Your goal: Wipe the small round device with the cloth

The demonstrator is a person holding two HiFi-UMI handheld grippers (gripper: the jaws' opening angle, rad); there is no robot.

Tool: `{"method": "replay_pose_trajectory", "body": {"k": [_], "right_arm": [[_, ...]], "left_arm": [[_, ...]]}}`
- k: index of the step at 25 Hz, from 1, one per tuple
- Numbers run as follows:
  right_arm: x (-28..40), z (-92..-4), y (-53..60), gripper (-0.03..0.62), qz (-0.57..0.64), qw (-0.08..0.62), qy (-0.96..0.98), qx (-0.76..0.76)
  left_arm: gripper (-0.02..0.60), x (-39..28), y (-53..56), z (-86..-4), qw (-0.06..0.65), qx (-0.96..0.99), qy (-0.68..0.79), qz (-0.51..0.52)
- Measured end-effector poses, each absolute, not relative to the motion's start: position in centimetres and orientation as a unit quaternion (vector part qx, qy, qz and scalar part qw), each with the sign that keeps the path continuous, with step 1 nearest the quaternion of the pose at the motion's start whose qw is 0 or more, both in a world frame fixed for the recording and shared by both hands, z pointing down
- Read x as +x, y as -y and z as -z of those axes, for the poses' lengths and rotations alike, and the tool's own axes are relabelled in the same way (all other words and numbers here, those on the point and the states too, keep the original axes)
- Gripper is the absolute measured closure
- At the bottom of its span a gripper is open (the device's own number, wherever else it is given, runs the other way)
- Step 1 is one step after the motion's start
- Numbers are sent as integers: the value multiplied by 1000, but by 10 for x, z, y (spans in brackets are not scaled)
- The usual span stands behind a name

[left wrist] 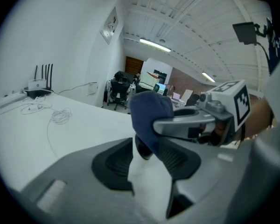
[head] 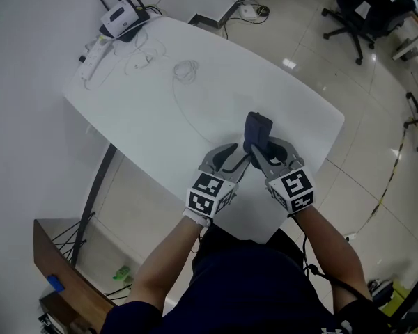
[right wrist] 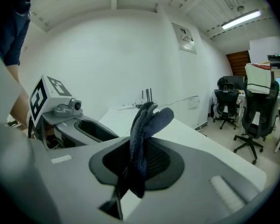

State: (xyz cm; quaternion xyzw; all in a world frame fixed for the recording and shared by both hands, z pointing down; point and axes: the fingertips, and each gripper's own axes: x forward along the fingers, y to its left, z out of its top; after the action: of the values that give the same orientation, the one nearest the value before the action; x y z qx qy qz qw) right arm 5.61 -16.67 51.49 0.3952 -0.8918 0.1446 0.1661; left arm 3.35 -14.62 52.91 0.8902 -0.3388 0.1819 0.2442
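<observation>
- Head view: both tools hang over the white table (head: 160, 117) near its 6 o'clock edge, close to the person's body. The rounded tabletop beyond them runs open toward 12 o'clock.
- Small items sit at the table's 11 o'clock corner by the wall: a router (head: 122, 18) with black antennas, a white power strip (head: 93, 56) and a loose coil of thin cable (head: 186, 69).
- Glossy floor (head: 376, 124) opens at 3 o'clock, and black office chairs (head: 354, 12) stand well apart at 1 o'clock.
- The right gripper (right wrist: 137, 160) is clamped on the cloth (right wrist: 147, 120), a dark blue, knit-textured fold standing up from its ribbed black pads.
- The left gripper (left wrist: 144, 157) has its jaws set wide and grips the small round device (left wrist: 141, 148) at their tips. The device is dark with a smooth rim, and the cloth lies against its 3 o'clock side.
- The grey moulded jaws of the two tools meet just beside each other.
</observation>
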Motion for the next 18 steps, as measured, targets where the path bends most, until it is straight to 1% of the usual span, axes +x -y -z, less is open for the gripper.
{"method": "replay_pose_trajectory", "body": {"k": [3, 7, 10, 13, 18], "right_arm": [[73, -519, 175, 519, -190, 129, 877, 422], [104, -535, 183, 519, -317, 43, 830, 457], [120, -557, 181, 519, -380, 7, 798, 467], [123, -584, 175, 519, -411, 13, 783, 466], [120, -625, 161, 519, -424, 76, 774, 464]], "left_arm": [[407, 29, 154, -536, 255, 889, 338, -174], [407, 28, 162, -532, 292, 890, 331, -115], [407, 33, 162, -534, 309, 889, 322, -101], [407, 38, 160, -540, 309, 889, 316, -118], [408, 43, 156, -546, 309, 886, 319, -130]]}}
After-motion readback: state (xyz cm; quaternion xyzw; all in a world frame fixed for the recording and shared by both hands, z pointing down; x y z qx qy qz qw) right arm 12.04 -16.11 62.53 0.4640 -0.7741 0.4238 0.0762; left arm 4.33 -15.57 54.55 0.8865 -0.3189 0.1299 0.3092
